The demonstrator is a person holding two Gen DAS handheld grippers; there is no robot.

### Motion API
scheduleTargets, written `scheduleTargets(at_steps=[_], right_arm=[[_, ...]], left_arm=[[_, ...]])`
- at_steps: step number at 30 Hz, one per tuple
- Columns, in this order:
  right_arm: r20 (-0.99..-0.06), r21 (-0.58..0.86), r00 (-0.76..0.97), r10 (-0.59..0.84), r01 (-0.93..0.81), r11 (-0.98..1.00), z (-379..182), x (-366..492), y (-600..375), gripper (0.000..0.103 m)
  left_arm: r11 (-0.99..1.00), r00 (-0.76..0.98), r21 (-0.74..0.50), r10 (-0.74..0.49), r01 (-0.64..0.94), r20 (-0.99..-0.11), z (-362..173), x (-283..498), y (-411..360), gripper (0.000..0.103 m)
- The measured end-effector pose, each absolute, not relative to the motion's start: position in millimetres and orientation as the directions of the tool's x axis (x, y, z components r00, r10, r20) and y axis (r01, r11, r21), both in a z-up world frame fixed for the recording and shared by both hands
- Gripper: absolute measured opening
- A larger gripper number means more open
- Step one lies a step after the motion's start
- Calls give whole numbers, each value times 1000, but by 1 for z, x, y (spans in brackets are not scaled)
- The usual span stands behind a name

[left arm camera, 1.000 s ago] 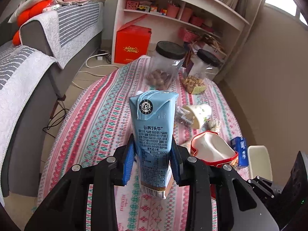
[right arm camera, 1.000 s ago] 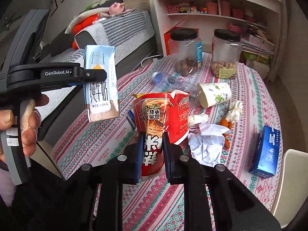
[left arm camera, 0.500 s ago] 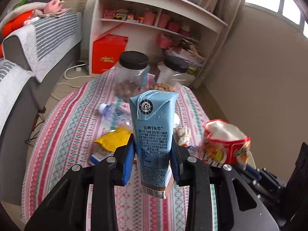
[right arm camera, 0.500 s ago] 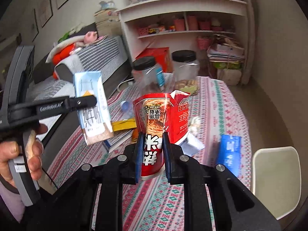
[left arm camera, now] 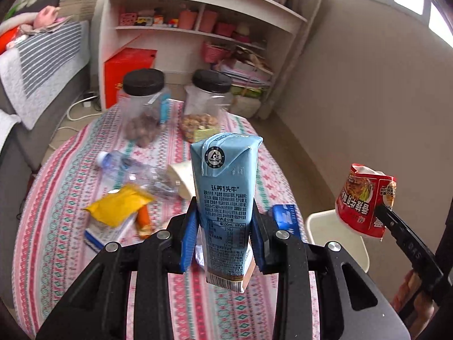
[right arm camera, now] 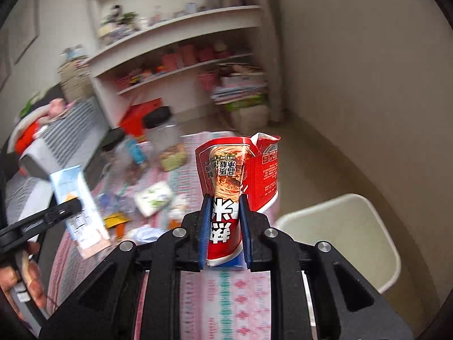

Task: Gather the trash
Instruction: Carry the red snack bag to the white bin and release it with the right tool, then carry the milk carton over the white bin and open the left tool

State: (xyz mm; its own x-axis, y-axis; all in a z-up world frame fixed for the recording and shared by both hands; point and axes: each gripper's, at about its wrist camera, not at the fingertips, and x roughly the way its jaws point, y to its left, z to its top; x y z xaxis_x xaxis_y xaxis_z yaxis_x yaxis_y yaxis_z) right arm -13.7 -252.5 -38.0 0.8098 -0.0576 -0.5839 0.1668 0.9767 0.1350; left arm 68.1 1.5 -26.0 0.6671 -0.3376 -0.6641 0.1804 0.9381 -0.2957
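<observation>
A blue milk carton (left arm camera: 225, 198) is pinched upright in the left gripper (left arm camera: 223, 235), and a crushed red noodle cup (right arm camera: 235, 181) is squeezed flat in the right gripper (right arm camera: 225, 232); both are held clear above the table (left arm camera: 65, 226), presumably for carrying to the white bin (right arm camera: 348, 235) beside it. The bin's open mouth is shown only in the right wrist view; remaining litter, such as the yellow packet (left arm camera: 119, 206), is seen sharply only in the left.

Glossy paper milk carton (left arm camera: 225, 195), crumpled glossy noodle cup (right arm camera: 240, 175), woven cloth tablecloth (left arm camera: 65, 187)
</observation>
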Motion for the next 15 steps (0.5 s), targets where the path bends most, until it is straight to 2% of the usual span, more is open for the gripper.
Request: scheduleTargets(at_steps=[6, 7, 8, 10, 12, 14, 15], right_arm=[[-598, 89, 772, -214, 330, 940, -37, -27, -294, 20], [-599, 78, 762, -245, 361, 929, -37, -30, -301, 24], [-599, 62, 748, -285, 398, 915, -36, -33, -309, 41], [-586, 45, 732, -348, 458, 888, -33, -42, -322, 62], [-567, 37, 717, -404, 513, 858, -29, -52, -336, 68], [-558, 47, 704, -440, 556, 830, -27, -62, -352, 79], [-554, 55, 700, -451, 571, 819, -26, -67, -357, 80]], left_arm=[[918, 643, -296, -396, 263, -655, -25, 64, -44, 33], [914, 639, -296, -405, 277, -654, -26, 62, -52, 33], [910, 633, -296, -415, 291, -653, -27, 62, -61, 33], [897, 611, -301, -441, 324, -657, -29, 59, -82, 33], [885, 590, -306, -462, 350, -662, -31, 56, -97, 33], [876, 574, -305, -476, 372, -666, -32, 54, -114, 33], [871, 563, -304, -484, 387, -670, -33, 53, -124, 33]])
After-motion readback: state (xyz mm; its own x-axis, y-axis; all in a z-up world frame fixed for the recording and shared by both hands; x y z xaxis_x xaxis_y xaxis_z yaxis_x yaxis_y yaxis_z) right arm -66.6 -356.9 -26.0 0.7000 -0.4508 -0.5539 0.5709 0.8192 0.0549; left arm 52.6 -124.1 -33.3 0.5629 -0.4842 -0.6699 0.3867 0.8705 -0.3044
